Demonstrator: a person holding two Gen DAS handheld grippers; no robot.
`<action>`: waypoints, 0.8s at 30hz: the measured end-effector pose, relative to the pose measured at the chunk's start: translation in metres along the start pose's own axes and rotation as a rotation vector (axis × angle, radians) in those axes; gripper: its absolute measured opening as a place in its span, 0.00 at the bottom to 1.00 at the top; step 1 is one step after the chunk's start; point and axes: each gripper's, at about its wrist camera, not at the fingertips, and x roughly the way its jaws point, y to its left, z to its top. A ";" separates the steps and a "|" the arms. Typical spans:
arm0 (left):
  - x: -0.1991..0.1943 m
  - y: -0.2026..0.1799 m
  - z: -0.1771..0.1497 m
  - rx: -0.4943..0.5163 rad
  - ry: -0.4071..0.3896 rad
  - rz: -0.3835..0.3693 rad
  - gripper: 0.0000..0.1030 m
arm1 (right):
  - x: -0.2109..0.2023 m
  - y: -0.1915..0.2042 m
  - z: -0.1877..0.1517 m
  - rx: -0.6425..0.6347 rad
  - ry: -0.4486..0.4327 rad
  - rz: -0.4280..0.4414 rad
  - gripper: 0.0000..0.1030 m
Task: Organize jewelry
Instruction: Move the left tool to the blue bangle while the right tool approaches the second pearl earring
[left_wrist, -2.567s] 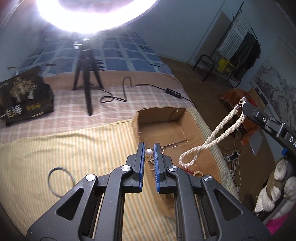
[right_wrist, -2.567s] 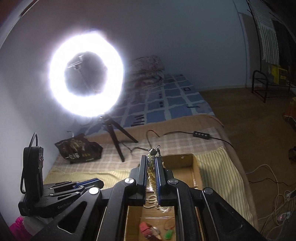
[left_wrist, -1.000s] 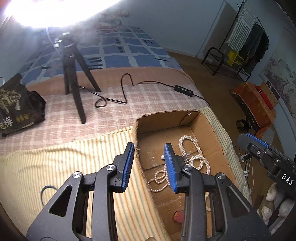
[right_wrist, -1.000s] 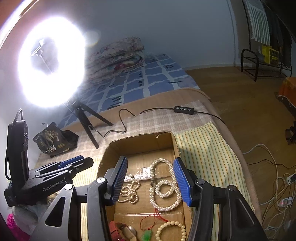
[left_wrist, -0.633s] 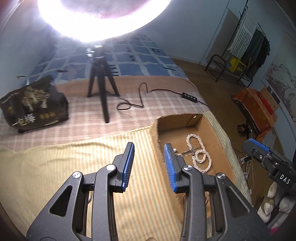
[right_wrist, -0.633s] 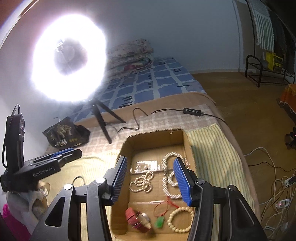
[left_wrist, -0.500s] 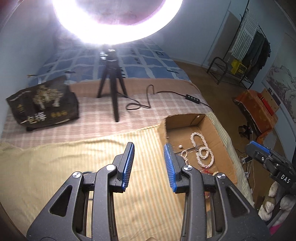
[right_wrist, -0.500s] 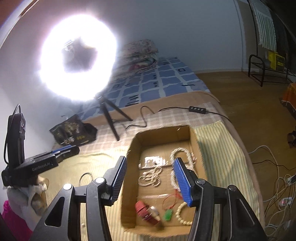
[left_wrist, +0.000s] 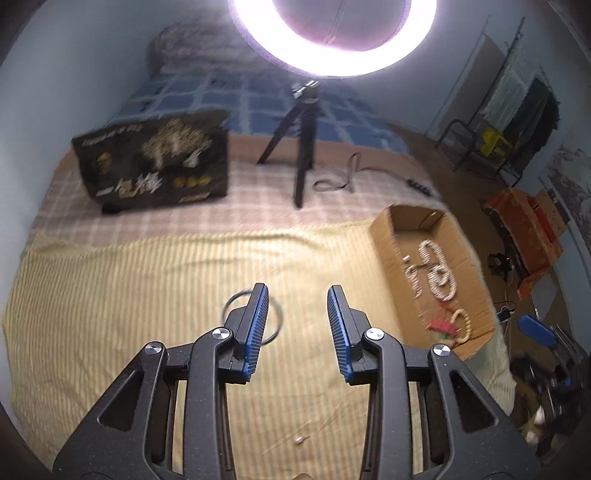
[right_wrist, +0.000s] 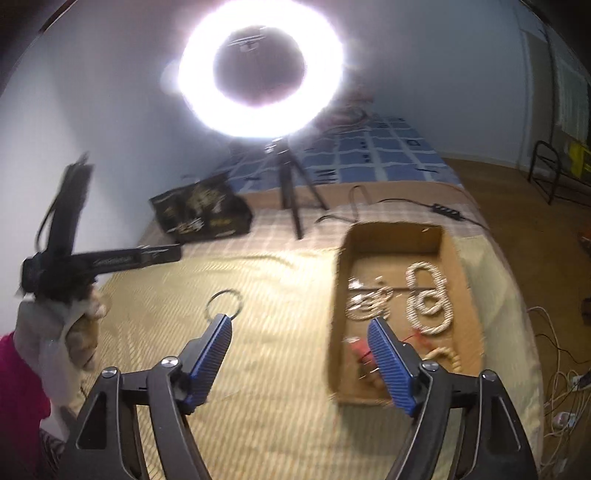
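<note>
Both grippers have swung away from the box (left_wrist: 432, 266) toward the open striped cover (left_wrist: 147, 295), so the box that lay under the jaws a second ago now sits off to the right in each view. The left gripper (left_wrist: 297, 325) points steeply down at the cover, its blue pads parted by a moderate gap with nothing between them, the same gap as before. A thin dark ring (left_wrist: 253, 317) lies flat on the cover just beyond its left pad, which hides part of the loop. A small pale bead (left_wrist: 298, 439) rests on the cover below, between the gripper's arms. The right gripper (right_wrist: 301, 354) also tilts down; its jaws have just been opening and now stand wide and empty. From that view the ring (right_wrist: 224, 303) lies just past the left fingertip, and the left gripper (right_wrist: 110, 260) reaches in level from the left edge, held by a gloved hand (right_wrist: 70, 325). Inside the box, a pearl strand (right_wrist: 428, 299) lies coiled at the far right, a smaller pearl piece (right_wrist: 369, 299) beside it, and a bead bracelet (left_wrist: 463, 325) and something red (left_wrist: 441, 326) at the near end. Behind stand a lit ring light (right_wrist: 260, 70) on a tripod (right_wrist: 293, 184) and a dark bag (right_wrist: 201, 212).
</note>
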 end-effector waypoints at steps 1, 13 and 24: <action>0.002 0.007 -0.003 -0.007 0.013 0.006 0.32 | 0.001 0.008 -0.005 -0.014 0.004 0.007 0.81; 0.044 0.072 -0.033 -0.098 0.107 0.032 0.32 | 0.049 0.077 -0.065 -0.155 0.130 0.065 0.85; 0.079 0.090 -0.040 -0.153 0.178 0.017 0.32 | 0.105 0.098 -0.106 -0.163 0.326 0.102 0.82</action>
